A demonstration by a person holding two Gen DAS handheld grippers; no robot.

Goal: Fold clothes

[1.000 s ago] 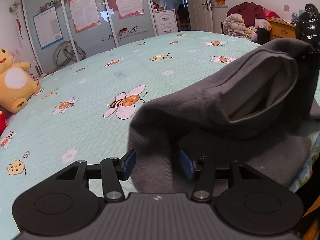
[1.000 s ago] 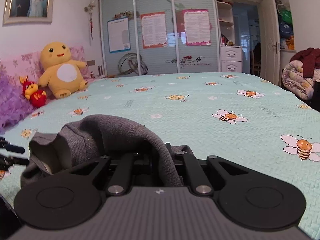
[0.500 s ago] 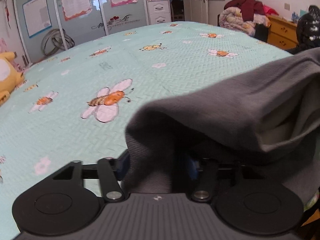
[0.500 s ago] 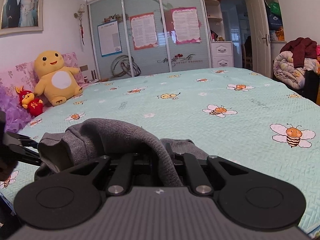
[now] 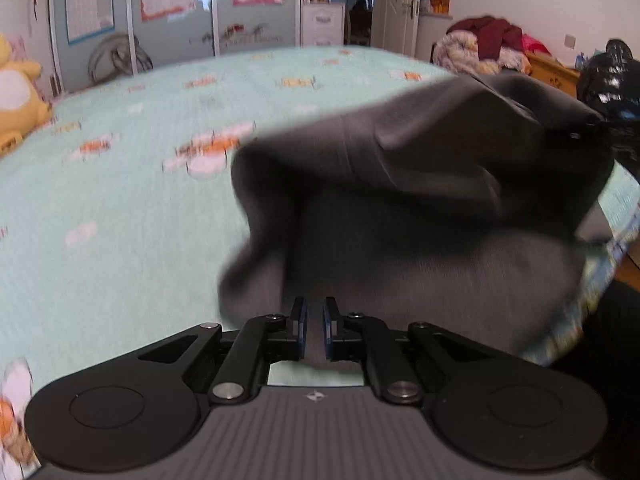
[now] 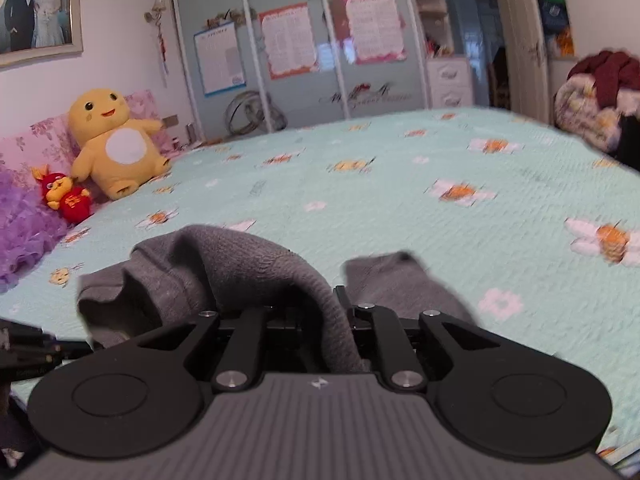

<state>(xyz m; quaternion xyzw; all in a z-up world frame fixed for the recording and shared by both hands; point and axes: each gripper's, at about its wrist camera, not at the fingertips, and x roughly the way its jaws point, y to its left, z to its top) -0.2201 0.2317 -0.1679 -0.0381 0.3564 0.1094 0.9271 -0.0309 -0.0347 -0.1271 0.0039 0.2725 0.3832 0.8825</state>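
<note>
A dark grey knitted garment (image 5: 400,184) hangs in a sagging span above the mint bee-print bedspread (image 5: 120,200), blurred by motion. My left gripper (image 5: 315,312) is shut on the garment's lower left edge, its blue pads almost together. The cloth's far right end runs up to the other gripper's black tip (image 5: 580,132). In the right wrist view the garment (image 6: 224,256) drapes over my right gripper (image 6: 324,304), which is shut on a fold and has its fingertips hidden under the cloth. The left tool (image 6: 24,352) shows at the lower left edge.
A yellow plush toy (image 6: 114,148), a small red toy (image 6: 66,200) and a purple frilly cushion (image 6: 20,232) line the bed's head side. Piled bedding and clothes (image 6: 596,100) sit beyond the far right edge. A wooden cabinet (image 5: 552,76) stands with a black bag (image 5: 612,76) by it.
My left gripper went from open around the garment's edge to shut on it. Both grippers have risen, lifting the garment off the bedspread.
</note>
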